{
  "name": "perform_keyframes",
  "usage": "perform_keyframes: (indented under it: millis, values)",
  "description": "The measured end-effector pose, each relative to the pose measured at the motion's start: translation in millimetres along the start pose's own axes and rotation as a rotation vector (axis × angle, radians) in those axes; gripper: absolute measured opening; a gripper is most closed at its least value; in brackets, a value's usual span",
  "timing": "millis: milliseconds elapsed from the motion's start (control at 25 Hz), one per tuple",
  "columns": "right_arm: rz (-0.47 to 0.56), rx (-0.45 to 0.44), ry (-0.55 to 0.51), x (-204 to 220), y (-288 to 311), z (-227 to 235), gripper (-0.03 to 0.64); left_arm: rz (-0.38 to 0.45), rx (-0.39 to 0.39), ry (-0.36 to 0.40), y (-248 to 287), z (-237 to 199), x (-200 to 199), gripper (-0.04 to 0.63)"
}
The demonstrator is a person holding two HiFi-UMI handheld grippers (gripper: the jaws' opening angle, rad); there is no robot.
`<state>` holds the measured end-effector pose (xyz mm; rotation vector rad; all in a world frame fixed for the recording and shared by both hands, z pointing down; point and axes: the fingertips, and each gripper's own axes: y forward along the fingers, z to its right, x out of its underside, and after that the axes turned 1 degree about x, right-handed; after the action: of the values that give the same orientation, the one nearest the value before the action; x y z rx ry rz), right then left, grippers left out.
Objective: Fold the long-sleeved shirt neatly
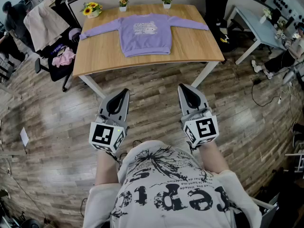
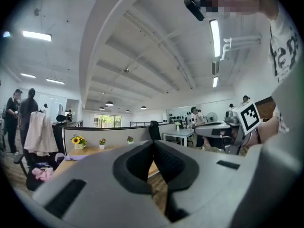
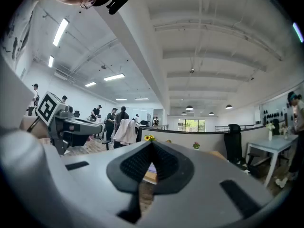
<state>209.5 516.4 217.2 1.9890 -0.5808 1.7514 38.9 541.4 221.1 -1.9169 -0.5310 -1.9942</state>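
Note:
A purple long-sleeved shirt (image 1: 145,32) lies flat on the wooden table (image 1: 99,56), front up, both sleeves spread out to the sides. I stand well back from the table. My left gripper (image 1: 125,92) is held level over the floor, short of the table's near edge, jaws shut and empty. Beside it my right gripper (image 1: 182,87) is also level, shut and empty. In the left gripper view the left gripper (image 2: 153,142) shows its tips touching, the table (image 2: 71,161) far beyond. The right gripper (image 3: 151,143) likewise shows closed tips in the right gripper view.
Three small flower pots (image 1: 123,4) stand along the table's far edge. A chair draped with clothes (image 1: 59,56) sits left of the table. A grey table (image 1: 259,25) and cables lie at the right. Wooden floor (image 1: 52,127) stretches between me and the table. Several people stand in the background.

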Motion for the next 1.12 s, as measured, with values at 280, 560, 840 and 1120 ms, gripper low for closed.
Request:
perform_keyframes:
  millis: [280,560,840,1120]
  values:
    - [-0.002,0.020,0.010,-0.3,3.9,-3.9,-0.005,0.007,0.008,-0.002,-3.3,-6.5,-0.7,0.005]
    - [-0.004,0.044,0.033,1.9,10.8,-18.3,-0.004,0.011,0.038,-0.010,-10.7,-19.1,3.9,0.005]
    - [0.112,0.148,-0.017,-16.6,30.8,-25.0,0.589,0.021,0.058,-0.039,-17.8,-42.1,10.5,0.005]
    - [0.057,0.157,0.065,7.7,62.7,-4.4,0.589,0.003,0.052,-0.035,-2.2,-60.9,21.6,0.005]
